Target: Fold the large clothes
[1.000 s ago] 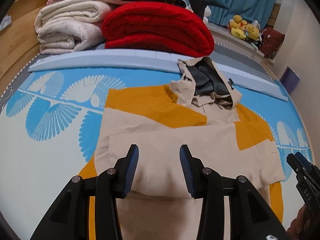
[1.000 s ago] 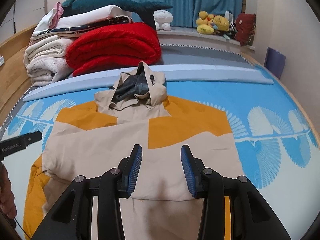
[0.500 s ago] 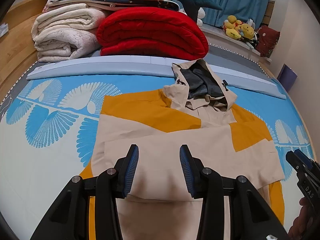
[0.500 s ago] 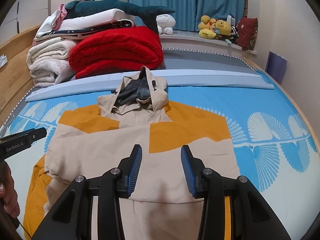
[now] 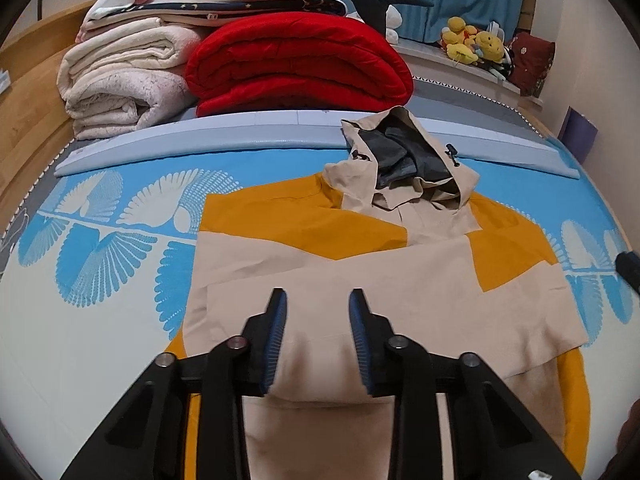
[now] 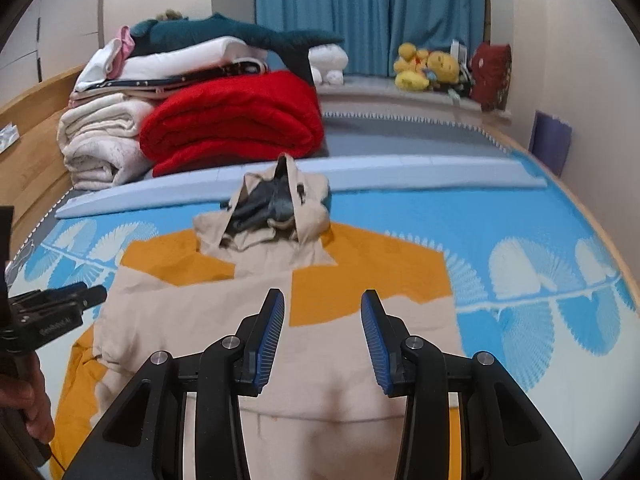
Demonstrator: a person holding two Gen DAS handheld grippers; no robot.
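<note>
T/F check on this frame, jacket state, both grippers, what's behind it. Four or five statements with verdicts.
1. The left gripper is clamped on the hooded jacket. False: it is open and holds nothing.
2. The right gripper is open. True.
3. The jacket's hood points toward the red quilt. True.
4. The jacket hangs in the air. False: it lies flat on the blue patterned mat.
5. Yellow plush toys sit by the blue curtain. True.

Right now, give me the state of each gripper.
Left gripper: open, holding nothing, above the jacket.
Right gripper: open, holding nothing.
</note>
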